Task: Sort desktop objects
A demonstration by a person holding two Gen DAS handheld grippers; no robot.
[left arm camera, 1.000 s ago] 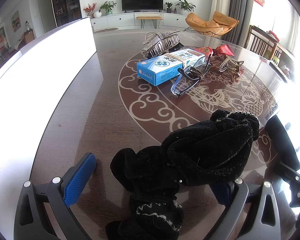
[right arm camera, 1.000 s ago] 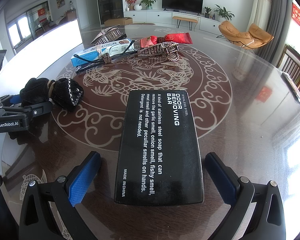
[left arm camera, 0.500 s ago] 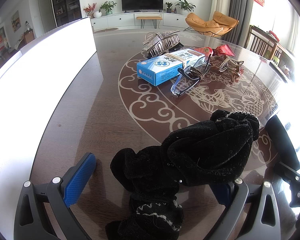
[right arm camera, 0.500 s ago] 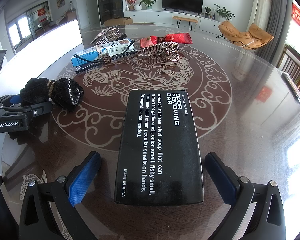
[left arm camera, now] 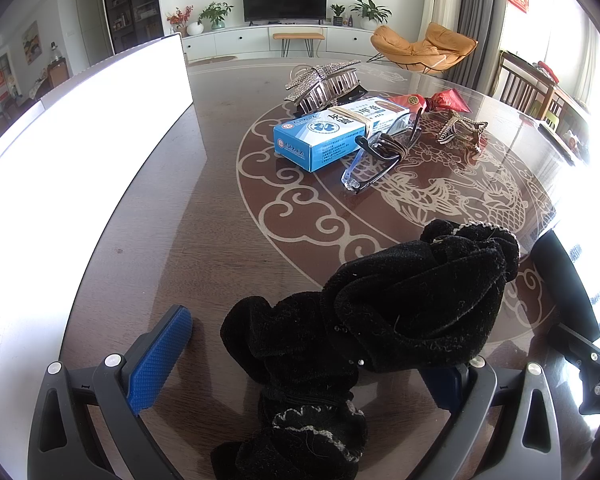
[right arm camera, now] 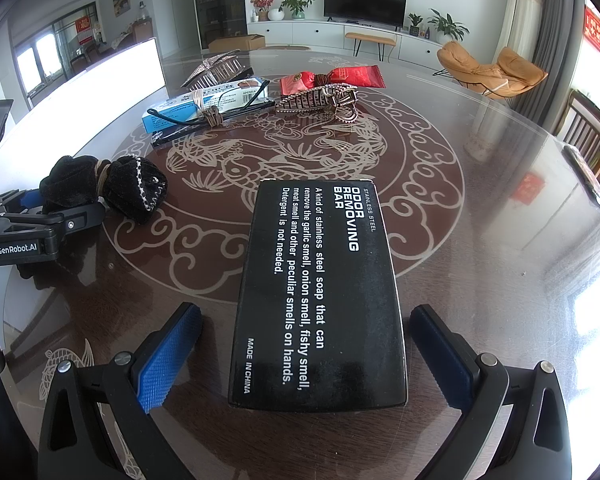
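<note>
Right wrist: black box [right arm camera: 320, 296] unmoved (right gripper [right arm camera: 304, 344] wide)

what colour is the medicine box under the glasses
Blue and white medicine box, clearest in the left wrist view.

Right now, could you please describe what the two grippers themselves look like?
Both are alike: the left gripper and right gripper have dark grey plastic arms with triangular cut-outs and silver screws, and blue cross-hatched pads. The left gripper's side reads "GenRobot.AI" in white. No cables show.
</note>
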